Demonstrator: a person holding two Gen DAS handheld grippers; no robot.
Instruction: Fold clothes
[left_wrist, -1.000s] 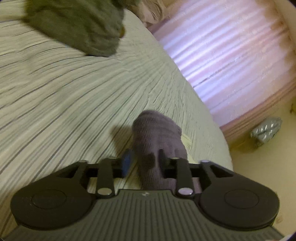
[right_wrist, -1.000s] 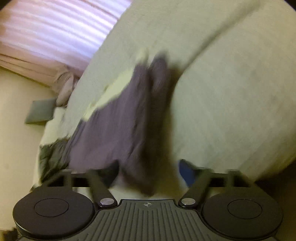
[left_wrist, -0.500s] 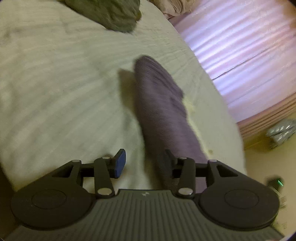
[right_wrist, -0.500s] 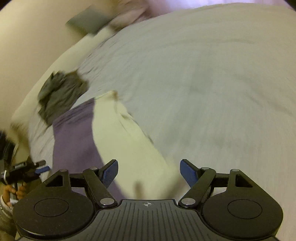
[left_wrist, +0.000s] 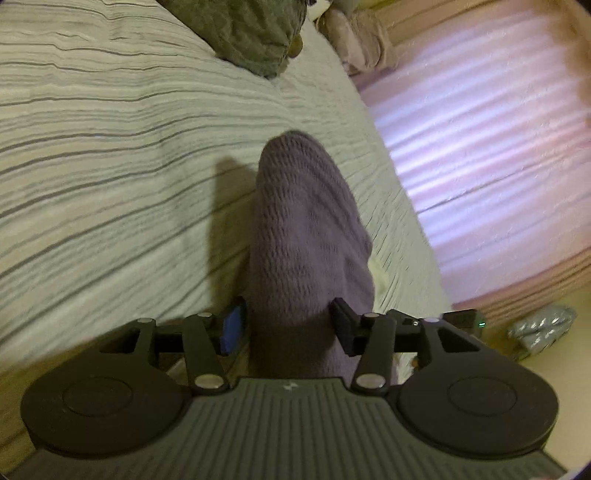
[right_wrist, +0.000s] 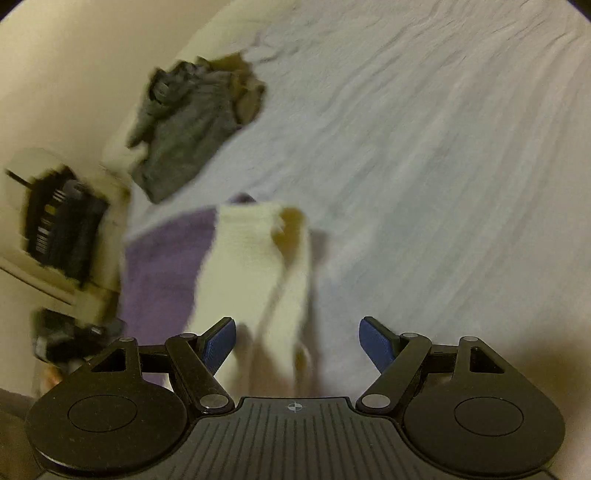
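Note:
A purple knit garment (left_wrist: 306, 221) lies in a bunched ridge on the striped bedspread (left_wrist: 92, 147). My left gripper (left_wrist: 286, 326) has its near end between the jaws, which are closing, and both pads touch the fabric. In the right wrist view the same garment shows a purple part (right_wrist: 162, 266) and a cream part (right_wrist: 255, 258) on the bed (right_wrist: 443, 147). My right gripper (right_wrist: 297, 339) hangs open above the cream part, its blue pads wide apart and off the cloth. That view is blurred by motion.
A crumpled grey garment (left_wrist: 243, 33) lies farther up the bed, also seen as the grey pile (right_wrist: 184, 125). A pink curtain (left_wrist: 480, 129) runs along the bed's right side, with a silver bag (left_wrist: 543, 328) on the floor. A shelf with dark items (right_wrist: 59, 221) stands beside the bed.
The left jaws opened off the purple garment half a second ago and now sit against it again. The right gripper swung across the bed, rolling, and now hangs over the cream part.

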